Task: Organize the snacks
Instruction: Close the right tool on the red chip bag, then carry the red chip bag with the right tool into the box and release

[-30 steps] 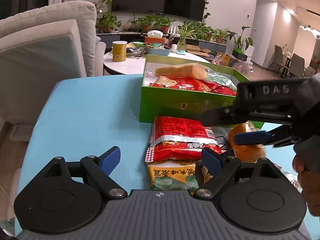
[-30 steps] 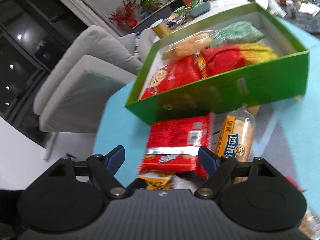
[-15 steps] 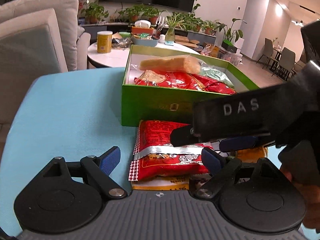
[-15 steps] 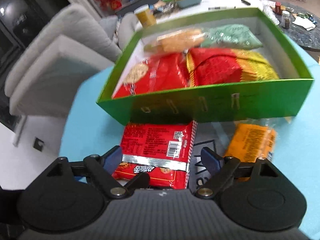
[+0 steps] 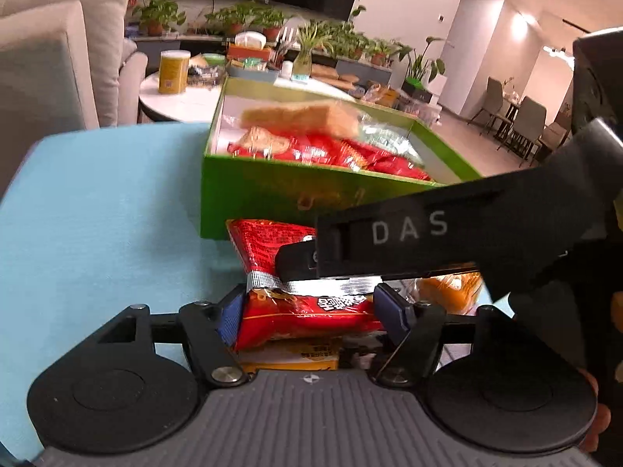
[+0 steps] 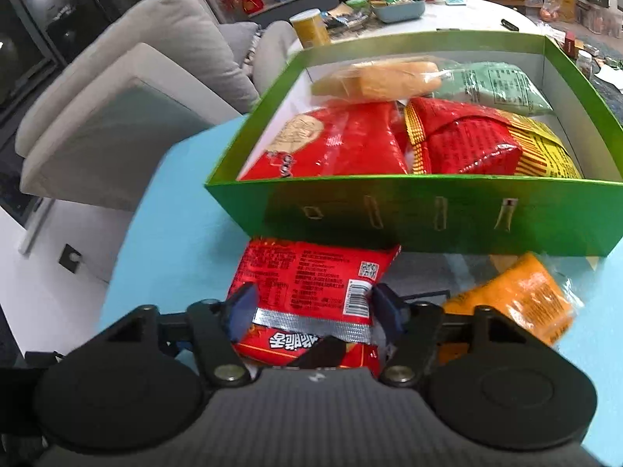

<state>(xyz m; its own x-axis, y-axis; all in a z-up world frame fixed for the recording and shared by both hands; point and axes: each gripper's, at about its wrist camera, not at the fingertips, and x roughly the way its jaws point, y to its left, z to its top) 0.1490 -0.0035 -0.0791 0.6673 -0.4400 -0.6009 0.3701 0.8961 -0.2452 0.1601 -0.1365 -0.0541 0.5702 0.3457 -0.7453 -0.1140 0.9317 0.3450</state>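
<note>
Both tongs pinched one red packet (image 6: 311, 295) on the blue table (image 5: 97, 214), just near of the green box (image 6: 447, 214).

The right tongs (image 6: 311, 307) were clamped narrow on the packet at its silver band, a blue pad on each side. The left tongs (image 5: 307, 311) were closing on the same packet's near end, pads pressing both edges. The packet lay on top of a yellow packet (image 5: 288, 358), mostly hidden beneath it. An orange packet (image 6: 514, 299) lay to the right, blurred. "DAS" could be read on the right tongs' black body in the left view; the red packet bore a barcode, a QR code and white lettering too small to read. The box held more red packets, a bread loaf (image 6: 381, 78) and a pale green bag (image 6: 498, 85). A hand (image 5: 595, 420) was cut off at the right edge.
</note>
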